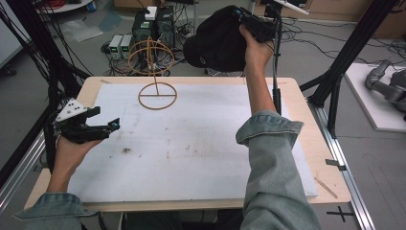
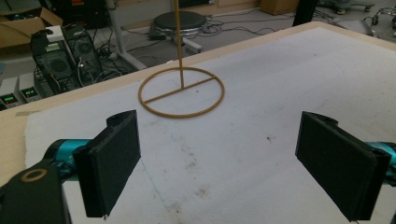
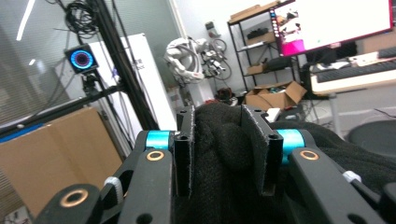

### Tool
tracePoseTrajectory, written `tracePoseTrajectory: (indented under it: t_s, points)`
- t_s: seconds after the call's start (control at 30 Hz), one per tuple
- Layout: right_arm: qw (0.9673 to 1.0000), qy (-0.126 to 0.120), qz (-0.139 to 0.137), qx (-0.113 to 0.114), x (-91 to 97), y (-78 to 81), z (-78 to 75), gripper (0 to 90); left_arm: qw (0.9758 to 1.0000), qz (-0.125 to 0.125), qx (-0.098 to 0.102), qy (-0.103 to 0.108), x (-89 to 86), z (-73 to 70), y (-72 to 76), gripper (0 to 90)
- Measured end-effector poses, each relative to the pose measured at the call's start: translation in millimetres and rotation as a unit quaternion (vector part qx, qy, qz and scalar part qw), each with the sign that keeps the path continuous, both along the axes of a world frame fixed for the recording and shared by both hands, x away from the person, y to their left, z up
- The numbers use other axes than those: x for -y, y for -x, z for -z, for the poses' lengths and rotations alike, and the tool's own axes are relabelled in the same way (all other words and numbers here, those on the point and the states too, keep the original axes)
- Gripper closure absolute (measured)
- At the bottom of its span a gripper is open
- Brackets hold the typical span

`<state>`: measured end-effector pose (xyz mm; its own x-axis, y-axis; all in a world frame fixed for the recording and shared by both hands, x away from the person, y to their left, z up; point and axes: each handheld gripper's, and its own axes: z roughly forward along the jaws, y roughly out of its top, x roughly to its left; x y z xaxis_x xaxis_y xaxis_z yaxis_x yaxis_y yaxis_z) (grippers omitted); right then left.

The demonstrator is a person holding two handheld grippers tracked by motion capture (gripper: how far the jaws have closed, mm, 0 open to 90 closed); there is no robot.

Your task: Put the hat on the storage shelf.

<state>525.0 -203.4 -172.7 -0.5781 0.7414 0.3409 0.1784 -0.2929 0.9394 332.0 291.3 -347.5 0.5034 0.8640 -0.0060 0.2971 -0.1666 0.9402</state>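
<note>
Right gripper [image 1: 242,21] held up high past the far edge of the table [image 1: 306,139], jaws squeezed on a fold of a black knit hat [image 1: 218,43]. Hangs down soft and floppy from the jaws, up in the air, touching nothing below. Same squeeze seen up close in the right gripper view, black cloth [image 3: 219,154] bunched between the two pads.

Left gripper [image 1: 107,127] low at the left side of the white mat [image 1: 191,158], jaws wide apart, holding nothing. In the left gripper view, pointed across the mat toward the wire hat stand [image 2: 181,91].

Stand [image 1: 155,72] near the far edge of the mat: flat ring at the bottom, thin pole straight up, round wire ball on top. Bare, no hat on it yet.

Hat up and to the right of the stand's top, near it but not over it. Probably meant to go on the wire ball, so a move left and down, with the open side of the hat facing down. Right hand far nearer to the stand's top than the left. Floppy cloth may catch on the wire.
</note>
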Motion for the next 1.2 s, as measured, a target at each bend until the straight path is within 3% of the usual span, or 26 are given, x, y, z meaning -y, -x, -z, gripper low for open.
tracePoseTrajectory:
  t_s: [0.27,0.63,0.9,1.2]
  points:
    - [0.9996,-0.005,-0.024,0.012,-25.9,-2.1,-11.2,67.6,1.0,0.001,0.004,0.0,-2.0,-2.0,2.0,14.2]
    - [0.9976,-0.034,-0.056,0.022,-54.7,-7.7,-17.0,67.5,1.0,0.001,0.007,-0.001,-4.9,-2.8,7.4,14.2]
    - [0.9958,-0.048,-0.076,0.017,-78.2,-17.5,-10.8,67.5,1.0,-0.001,0.008,-0.002,-6.1,-3.1,10.2,14.2]
    - [0.9921,-0.083,-0.095,0.0,-100.9,-32.9,4.1,67.4,1.0,-0.002,0.006,-0.001,-8.9,-2.1,11.1,14.2]
